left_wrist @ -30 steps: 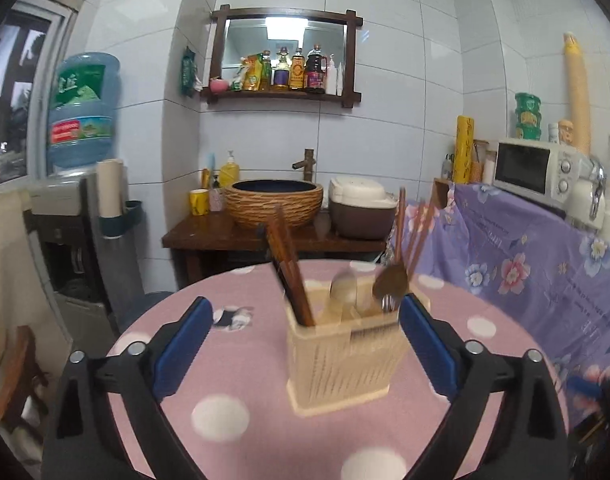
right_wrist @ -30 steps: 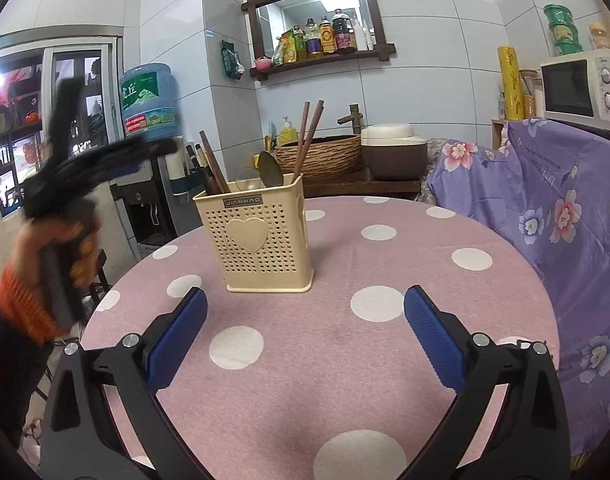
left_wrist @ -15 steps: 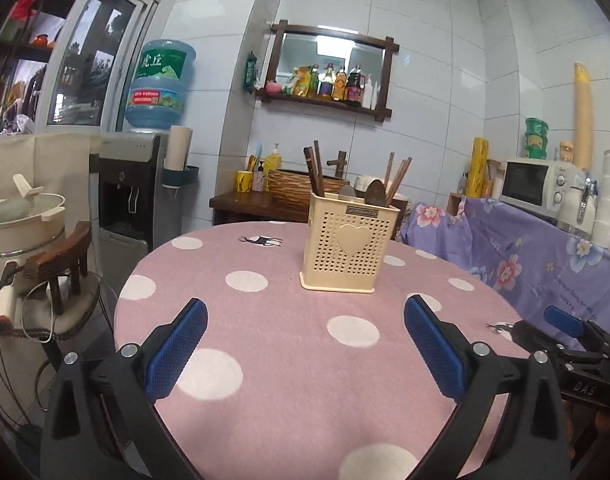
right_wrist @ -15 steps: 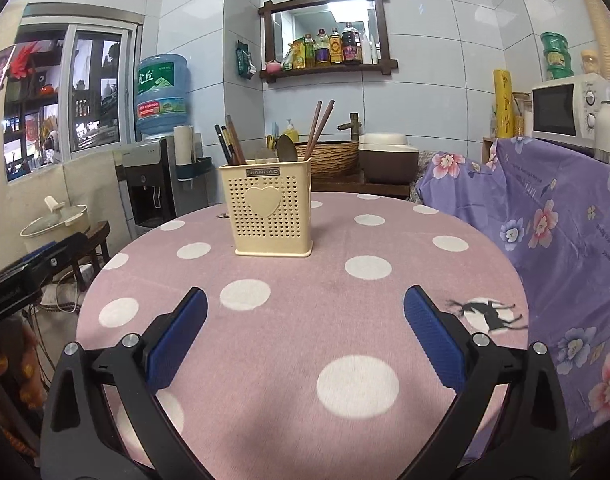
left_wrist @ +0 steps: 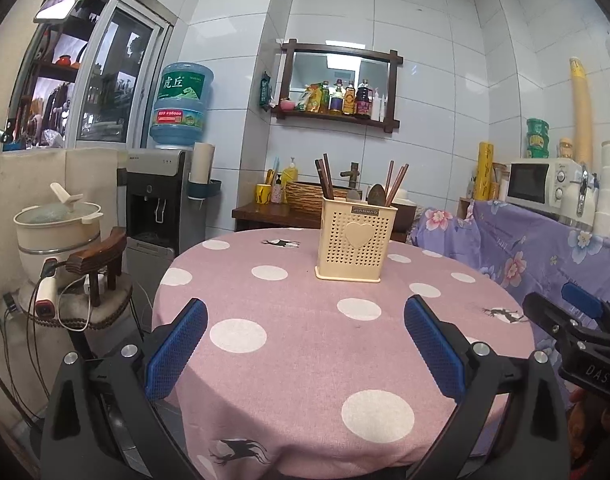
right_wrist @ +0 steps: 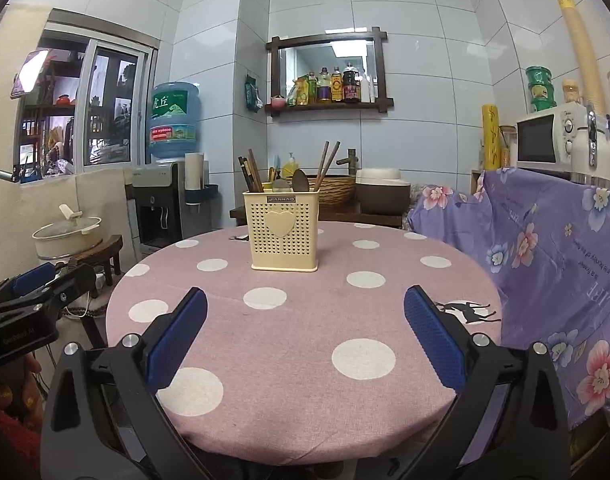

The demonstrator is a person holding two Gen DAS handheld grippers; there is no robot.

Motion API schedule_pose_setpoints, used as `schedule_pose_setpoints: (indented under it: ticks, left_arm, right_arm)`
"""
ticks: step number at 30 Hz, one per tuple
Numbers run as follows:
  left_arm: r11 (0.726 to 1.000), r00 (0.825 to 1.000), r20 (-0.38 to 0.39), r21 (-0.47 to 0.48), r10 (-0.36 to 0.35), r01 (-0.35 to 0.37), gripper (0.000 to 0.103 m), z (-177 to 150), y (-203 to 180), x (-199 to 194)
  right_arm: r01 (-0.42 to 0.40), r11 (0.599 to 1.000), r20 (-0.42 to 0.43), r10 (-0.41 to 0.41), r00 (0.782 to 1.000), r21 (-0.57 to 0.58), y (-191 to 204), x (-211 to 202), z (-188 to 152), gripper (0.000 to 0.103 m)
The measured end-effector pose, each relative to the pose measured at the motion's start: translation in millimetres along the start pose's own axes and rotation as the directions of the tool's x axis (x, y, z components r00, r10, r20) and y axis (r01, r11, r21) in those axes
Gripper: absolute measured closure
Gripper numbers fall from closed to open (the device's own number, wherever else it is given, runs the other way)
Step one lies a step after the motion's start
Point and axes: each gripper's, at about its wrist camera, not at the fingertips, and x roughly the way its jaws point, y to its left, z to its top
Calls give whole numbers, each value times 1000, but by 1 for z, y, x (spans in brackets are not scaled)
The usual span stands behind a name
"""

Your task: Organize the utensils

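Your left gripper (left_wrist: 303,338) and right gripper (right_wrist: 305,334) are both gaping, empty; the caddy (left_wrist: 355,243) is holding chopsticks (left_wrist: 324,178) and a spoon (left_wrist: 376,195).

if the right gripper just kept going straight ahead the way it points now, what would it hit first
Most likely the cream utensil holder: it stands slightly left of centre ahead of the open right gripper, with only bare pink tablecloth between. Depth is unclear, so it might pass just right of it.

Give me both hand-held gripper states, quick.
Left hand-held gripper: open, holding nothing.
Right hand-held gripper: open, holding nothing.
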Motion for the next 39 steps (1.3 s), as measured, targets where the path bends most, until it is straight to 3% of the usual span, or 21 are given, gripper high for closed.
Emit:
schedule_pose_setpoints:
  ticks: [21,39]
  left_arm:
    - [1000,999,40,2,31,-31,5,4,1,-9]
    - [999,1000,0,22,27,-27,5,2,-3,-5]
  right_arm:
    - [-1,1000,-21,2,1000,13,-1,6,0,6]
    - [-5,1000,-28,6,1000,13,1,7,-2,6]
